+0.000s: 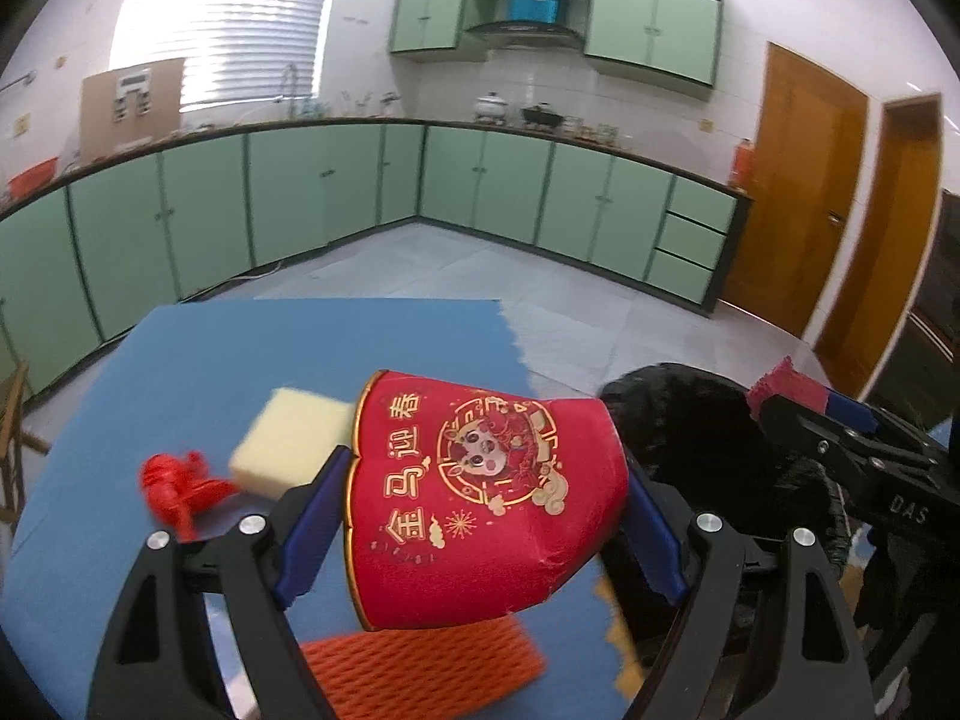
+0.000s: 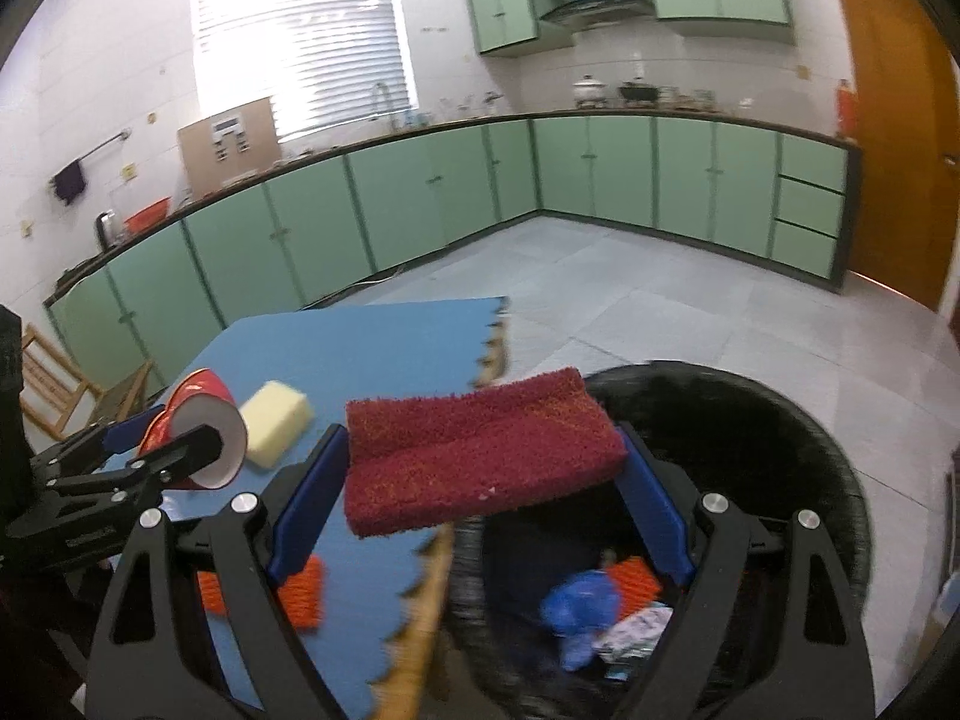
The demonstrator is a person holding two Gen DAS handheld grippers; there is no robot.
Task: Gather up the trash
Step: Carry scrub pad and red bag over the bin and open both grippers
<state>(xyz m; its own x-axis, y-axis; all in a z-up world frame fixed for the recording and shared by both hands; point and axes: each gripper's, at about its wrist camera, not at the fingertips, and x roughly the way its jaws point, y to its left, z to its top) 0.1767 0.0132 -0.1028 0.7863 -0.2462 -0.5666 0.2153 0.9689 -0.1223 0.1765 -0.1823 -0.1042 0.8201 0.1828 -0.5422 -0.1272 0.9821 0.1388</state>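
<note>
My left gripper (image 1: pixel 483 516) is shut on a red paper cup (image 1: pixel 480 504) with gold print, held on its side above the blue foam mat (image 1: pixel 210 360); the cup also shows in the right wrist view (image 2: pixel 204 438). My right gripper (image 2: pixel 483 480) is shut on a dark red scouring pad (image 2: pixel 480 450), held over the mat's edge beside the black trash bin (image 2: pixel 750 420). The bin holds blue and orange scraps (image 2: pixel 585 600). On the mat lie a yellow sponge (image 1: pixel 288 441), a red crumpled scrap (image 1: pixel 177 483) and an orange foam net (image 1: pixel 420 669).
Green kitchen cabinets (image 1: pixel 300 192) line the far walls across a grey tiled floor (image 2: pixel 660 312). Wooden doors (image 1: pixel 798 180) stand at the right. A wooden stool (image 2: pixel 54 384) sits left of the mat.
</note>
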